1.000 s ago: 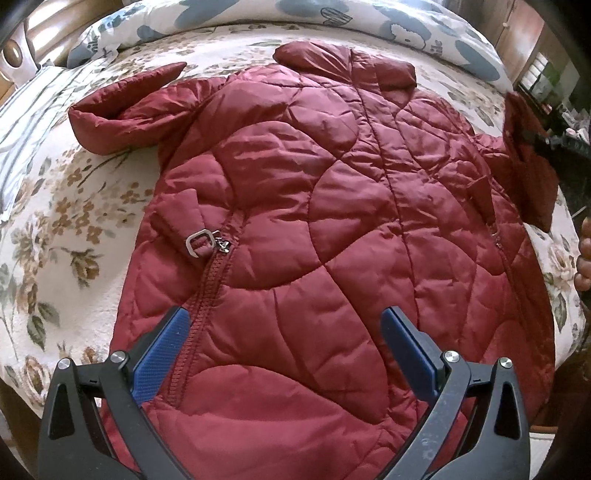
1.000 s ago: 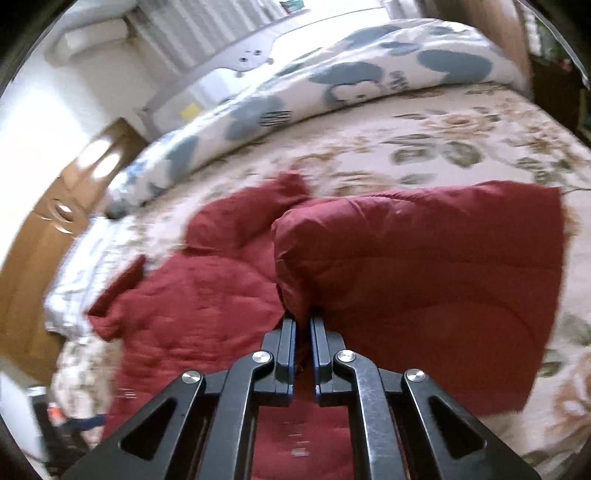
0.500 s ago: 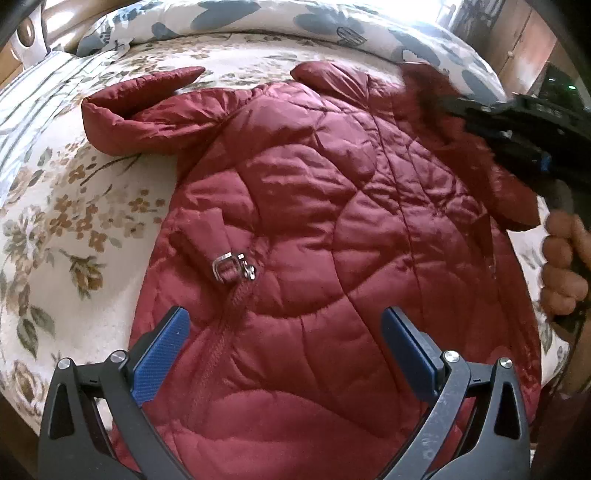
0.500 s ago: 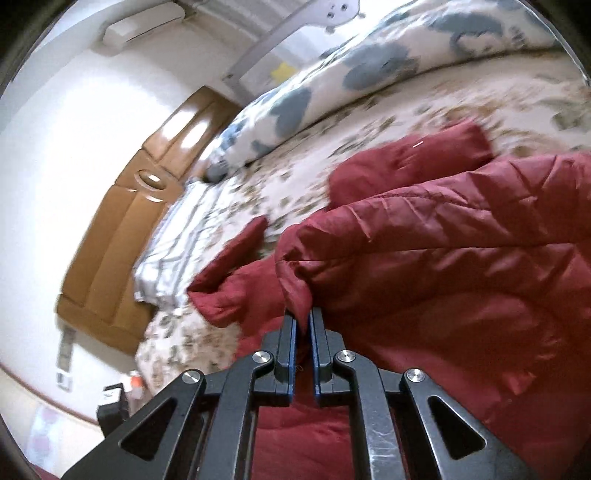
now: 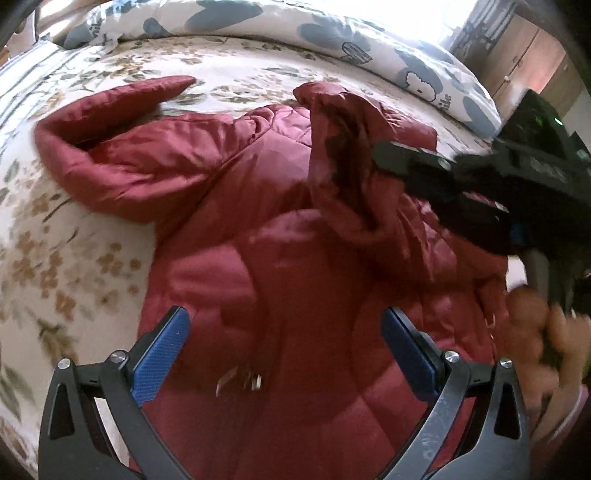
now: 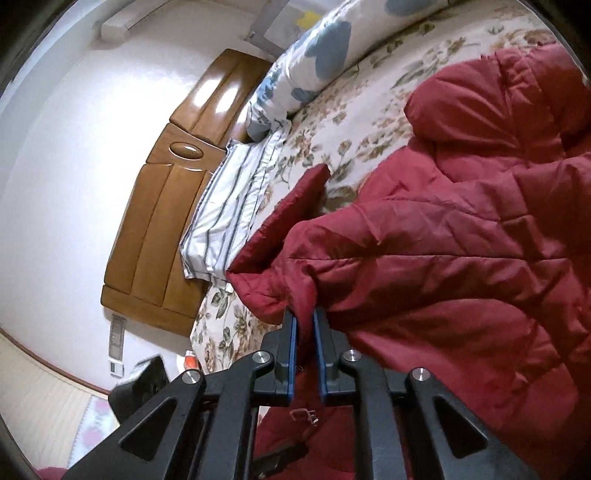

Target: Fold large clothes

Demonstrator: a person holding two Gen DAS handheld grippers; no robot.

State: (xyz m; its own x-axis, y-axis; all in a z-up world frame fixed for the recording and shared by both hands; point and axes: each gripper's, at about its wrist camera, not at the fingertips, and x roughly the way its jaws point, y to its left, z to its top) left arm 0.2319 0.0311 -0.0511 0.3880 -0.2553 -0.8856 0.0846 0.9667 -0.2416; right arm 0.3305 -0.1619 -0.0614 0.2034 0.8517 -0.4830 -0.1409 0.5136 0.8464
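A dark red quilted jacket (image 5: 280,258) lies spread on the flowered bedspread (image 5: 55,258), its left sleeve (image 5: 110,125) stretched out to the left. My left gripper (image 5: 284,332) is open and empty, hovering over the jacket's lower front near a metal buckle (image 5: 240,382). My right gripper (image 6: 304,321) is shut on the cuff of the jacket's right sleeve (image 6: 424,258) and holds it lifted over the jacket's chest; it shows in the left wrist view (image 5: 376,155) coming in from the right.
A white quilt with blue cartoon prints (image 5: 332,33) lies along the far side of the bed. A striped pillow (image 6: 229,206) and a wooden headboard (image 6: 170,206) are at the head. A wooden cabinet (image 5: 532,62) stands at the far right.
My right gripper has carried the right sleeve further left, across the jacket's chest. My left gripper has moved forward over the jacket, so the buckle now sits between its fingers.
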